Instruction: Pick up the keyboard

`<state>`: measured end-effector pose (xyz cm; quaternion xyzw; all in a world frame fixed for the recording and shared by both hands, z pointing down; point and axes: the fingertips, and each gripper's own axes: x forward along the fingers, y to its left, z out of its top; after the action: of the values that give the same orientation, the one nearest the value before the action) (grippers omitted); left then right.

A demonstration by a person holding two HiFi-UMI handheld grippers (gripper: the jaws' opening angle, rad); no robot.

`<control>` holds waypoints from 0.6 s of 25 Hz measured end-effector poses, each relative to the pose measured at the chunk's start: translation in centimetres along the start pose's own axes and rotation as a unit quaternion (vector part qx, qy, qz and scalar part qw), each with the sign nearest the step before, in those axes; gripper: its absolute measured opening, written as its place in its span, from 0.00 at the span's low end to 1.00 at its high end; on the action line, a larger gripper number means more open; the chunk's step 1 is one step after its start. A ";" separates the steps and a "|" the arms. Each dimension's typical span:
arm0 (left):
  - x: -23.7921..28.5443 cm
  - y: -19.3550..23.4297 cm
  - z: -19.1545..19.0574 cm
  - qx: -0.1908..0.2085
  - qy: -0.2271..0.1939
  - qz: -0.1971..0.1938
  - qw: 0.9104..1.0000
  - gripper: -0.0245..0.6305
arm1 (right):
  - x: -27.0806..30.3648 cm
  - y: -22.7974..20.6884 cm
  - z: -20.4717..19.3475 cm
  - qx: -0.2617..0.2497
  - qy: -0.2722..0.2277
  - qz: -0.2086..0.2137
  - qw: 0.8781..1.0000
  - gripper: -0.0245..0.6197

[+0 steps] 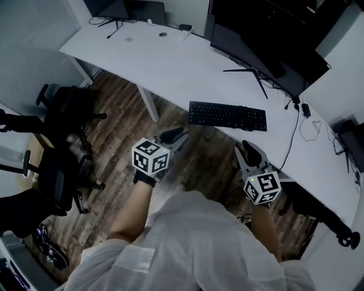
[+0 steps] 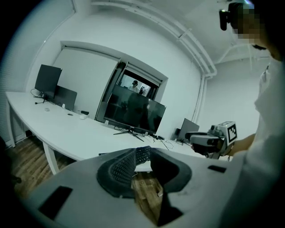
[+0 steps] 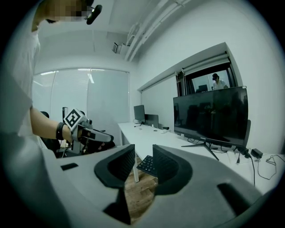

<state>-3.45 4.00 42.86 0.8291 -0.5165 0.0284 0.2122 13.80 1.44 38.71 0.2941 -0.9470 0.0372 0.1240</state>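
A black keyboard (image 1: 227, 116) lies flat on the white desk (image 1: 187, 68), near its front edge and in front of a large monitor. Both grippers hover over the wooden floor, short of the desk edge and pointing at the keyboard. My left gripper (image 1: 173, 136) is off the keyboard's left end, my right gripper (image 1: 251, 151) below its right end. In the left gripper view, the left gripper (image 2: 142, 150) shows a narrow gap, with the keyboard (image 2: 144, 156) seen beyond. The right gripper (image 3: 143, 156) stands wider apart, and the keyboard (image 3: 145, 164) lies ahead of it. Neither holds anything.
A large dark monitor (image 1: 267, 40) on a tripod foot stands behind the keyboard. Cables (image 1: 310, 128) trail at the desk's right. A desk leg (image 1: 149, 105) stands left of the grippers. Black office chairs (image 1: 62, 113) crowd the floor at left. Smaller screens (image 1: 131, 8) sit at the far desk end.
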 end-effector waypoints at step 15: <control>7.2 4.9 -2.8 -0.184 0.045 -0.065 0.980 0.22 | 6.3 -1.3 -0.9 0.014 0.019 0.023 0.999 0.28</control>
<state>-3.83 -2.87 48.89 0.8056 -0.4474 -0.0436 0.3859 9.72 -2.92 41.16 0.2730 -0.9504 0.0589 0.1371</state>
